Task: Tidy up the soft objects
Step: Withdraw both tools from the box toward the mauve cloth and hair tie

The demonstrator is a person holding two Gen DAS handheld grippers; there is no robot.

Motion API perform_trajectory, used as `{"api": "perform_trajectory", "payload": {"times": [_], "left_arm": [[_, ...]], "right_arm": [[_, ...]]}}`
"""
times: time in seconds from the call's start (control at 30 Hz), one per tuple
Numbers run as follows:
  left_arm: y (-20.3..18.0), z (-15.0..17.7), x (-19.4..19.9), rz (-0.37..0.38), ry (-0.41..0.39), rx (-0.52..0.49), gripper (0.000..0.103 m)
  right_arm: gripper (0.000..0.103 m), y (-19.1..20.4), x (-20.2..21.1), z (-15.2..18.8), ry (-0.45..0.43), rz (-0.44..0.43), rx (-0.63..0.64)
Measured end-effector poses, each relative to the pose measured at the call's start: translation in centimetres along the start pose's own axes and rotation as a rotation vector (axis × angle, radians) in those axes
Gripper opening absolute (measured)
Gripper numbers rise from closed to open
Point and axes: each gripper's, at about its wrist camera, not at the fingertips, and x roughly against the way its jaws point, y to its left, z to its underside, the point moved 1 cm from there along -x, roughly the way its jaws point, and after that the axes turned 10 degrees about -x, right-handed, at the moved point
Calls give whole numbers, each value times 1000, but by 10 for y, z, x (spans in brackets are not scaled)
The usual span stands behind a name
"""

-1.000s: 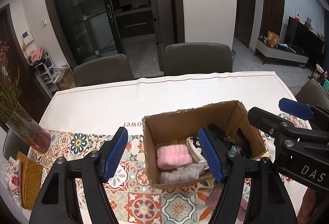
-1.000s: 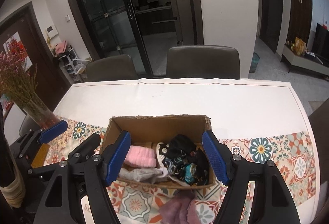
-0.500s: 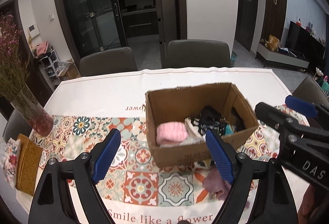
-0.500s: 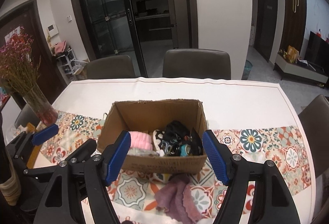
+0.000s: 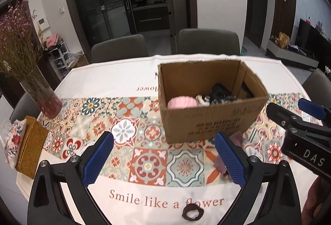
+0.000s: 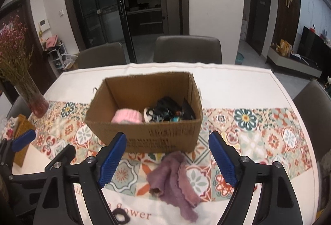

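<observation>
An open cardboard box [image 6: 165, 136] [image 5: 206, 123] stands on the patterned tablecloth. Inside lie a pink rolled cloth [image 6: 127, 116] [image 5: 182, 102] and dark patterned soft items [image 6: 167, 111] [image 5: 219, 93]. A purple cloth [image 6: 173, 177] lies crumpled on the table in front of the box; part of it shows in the left wrist view [image 5: 220, 163]. A dark hair tie [image 5: 192, 213] [image 6: 121, 216] lies near the front edge. My left gripper [image 5: 165, 161] is open and empty, back from the box. My right gripper [image 6: 166, 160] is open and empty above the purple cloth.
A glass vase of dried pink flowers [image 5: 41, 94] [image 6: 34, 99] stands at the left. A yellow box with a floral cloth [image 5: 29, 146] lies at the left edge. Grey chairs [image 6: 187, 50] line the far side. The right gripper's body [image 5: 304, 138] shows at right.
Both grippers pulled back and up from over the box toward the front edge; the purple cloth and the hair tie came into view. Both stayed open.
</observation>
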Motion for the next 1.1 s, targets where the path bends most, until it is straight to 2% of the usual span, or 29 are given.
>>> {"api": "perform_trajectory", "payload": {"times": [0.1,0.27,0.37,0.53,0.97,1.1], "left_arm": [[-3,13,-5,1,20,-14,99],[-10,37,-7,12,10,-19,99],[-15,53,-14,35,43,-23,98],[-19,75,-24,69,89,-19,90],[-27,118,-35,79,167,-74,90],[-31,131,-38,90,188,-88,90]], "right_arm": [[82,-6,-4,15,20,6,-11],[82,-15,-13,35,59,16,-26],[82,-20,-16,49,72,18,-41],[82,-23,-24,70,99,30,-37],[82,-25,-37,105,136,64,15],[82,-30,-35,115,115,73,8]]}}
